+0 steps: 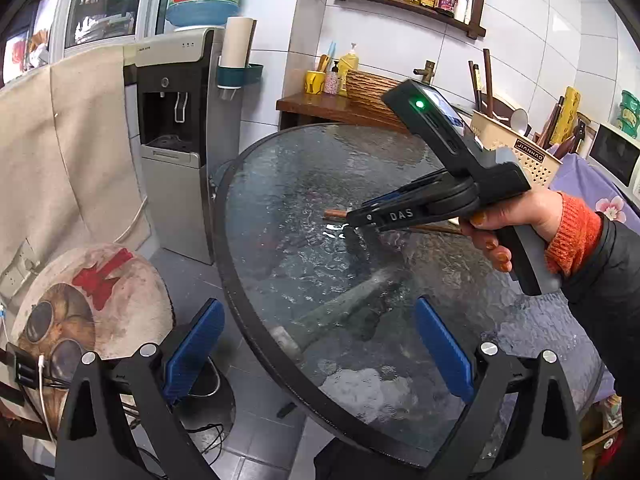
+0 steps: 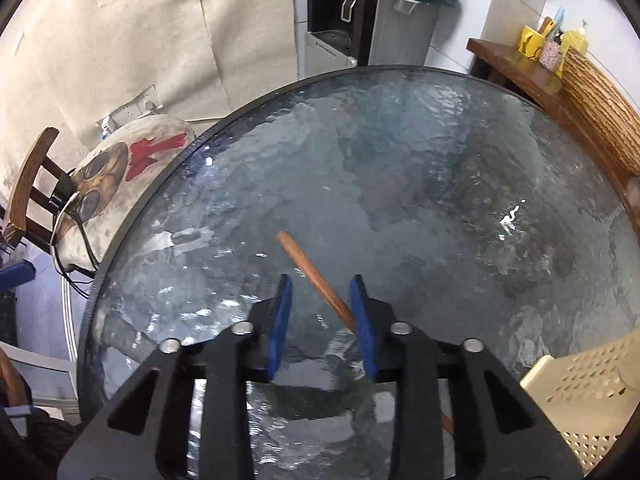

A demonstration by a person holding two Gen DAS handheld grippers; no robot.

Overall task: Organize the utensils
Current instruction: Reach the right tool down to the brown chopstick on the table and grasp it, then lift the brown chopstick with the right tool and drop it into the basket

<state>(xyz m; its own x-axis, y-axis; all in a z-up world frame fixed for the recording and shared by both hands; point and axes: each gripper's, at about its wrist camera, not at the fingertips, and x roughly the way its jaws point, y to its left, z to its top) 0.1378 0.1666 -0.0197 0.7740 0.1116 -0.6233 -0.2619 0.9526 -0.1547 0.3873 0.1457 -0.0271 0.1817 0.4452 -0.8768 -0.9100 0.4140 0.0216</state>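
A: What takes up most of the view?

B: A round glass table (image 1: 320,200) with a dark rim. Beyond its far edge stand a water dispenser (image 1: 176,136) and a wooden side shelf (image 1: 320,106); a chair with a printed cushion (image 1: 92,300) sits close beside the rim.

A: And on the table?

B: A cream plastic basket (image 1: 520,156) at the far right, with utensils standing in it. Nearer the middle, a wooden stick (image 2: 312,268) lies flat on the glass.

A: Where are the grippers?

B: The right gripper (image 2: 322,300) is low over the stick, its blue pads slightly apart with the stick between them, near the right pad. Whether that pad touches it cannot be told. The left gripper (image 1: 316,344) hangs at the near rim, pads wide apart, holding nothing.

A: Anything in the way?

B: From the left wrist view, the right gripper's body covers most of the stick.
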